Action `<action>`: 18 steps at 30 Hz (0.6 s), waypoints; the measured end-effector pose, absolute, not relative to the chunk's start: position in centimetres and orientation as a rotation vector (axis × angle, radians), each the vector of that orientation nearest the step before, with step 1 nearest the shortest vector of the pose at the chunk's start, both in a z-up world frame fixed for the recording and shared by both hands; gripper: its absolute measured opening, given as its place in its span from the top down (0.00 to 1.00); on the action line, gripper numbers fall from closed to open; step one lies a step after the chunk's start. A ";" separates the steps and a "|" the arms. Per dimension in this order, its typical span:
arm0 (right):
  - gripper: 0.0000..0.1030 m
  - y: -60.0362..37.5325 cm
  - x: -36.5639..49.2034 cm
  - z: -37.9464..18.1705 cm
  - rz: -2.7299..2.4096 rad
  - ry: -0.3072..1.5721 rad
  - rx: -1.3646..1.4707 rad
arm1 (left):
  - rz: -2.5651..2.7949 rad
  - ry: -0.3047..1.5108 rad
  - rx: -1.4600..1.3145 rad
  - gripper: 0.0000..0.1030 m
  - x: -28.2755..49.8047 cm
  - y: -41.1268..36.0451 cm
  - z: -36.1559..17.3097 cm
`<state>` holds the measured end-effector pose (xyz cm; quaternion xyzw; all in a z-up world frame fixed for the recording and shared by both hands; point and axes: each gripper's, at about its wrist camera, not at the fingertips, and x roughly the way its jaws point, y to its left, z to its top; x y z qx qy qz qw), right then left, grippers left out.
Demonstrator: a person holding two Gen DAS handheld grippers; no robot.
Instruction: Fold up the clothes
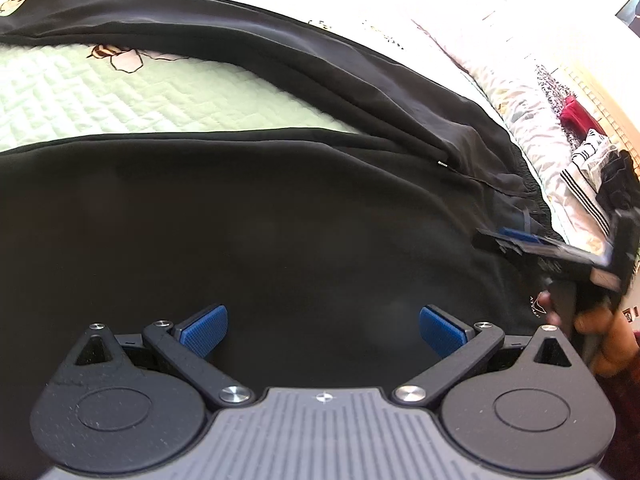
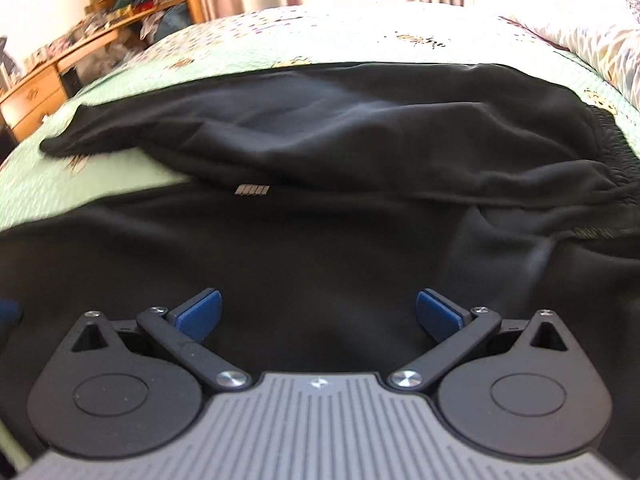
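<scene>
Black trousers (image 1: 280, 216) lie spread on the bed (image 1: 100, 96), legs apart. Both tools, left (image 1: 323, 330) and right (image 2: 318, 316), hover spread, holding nothing. You should pinch the waistband edge squarely before folding.

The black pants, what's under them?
The black pants lie spread on a pale green quilt printed with bees, which shows between the legs and around the edges. Whatever lies directly beneath the fabric is covered.

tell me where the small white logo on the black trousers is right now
In the left wrist view, the small white logo sits at the far right edge on the black fabric trousers, beside the hand holding the right tongs.
</scene>
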<state>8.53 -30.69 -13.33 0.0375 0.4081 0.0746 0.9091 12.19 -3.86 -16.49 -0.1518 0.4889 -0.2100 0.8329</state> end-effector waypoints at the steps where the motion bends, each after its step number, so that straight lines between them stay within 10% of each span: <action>1: 0.00 -30.3 8.0 -12.7 0.182 0.820 0.075 | -0.447 1.036 -0.323 0.01 12.2 -3.6 -16.6; 18: 0.00 -26.8 22.5 -10.1 0.489 0.734 0.591 | -0.366 0.971 -0.379 0.01 12.4 1.6 -15.9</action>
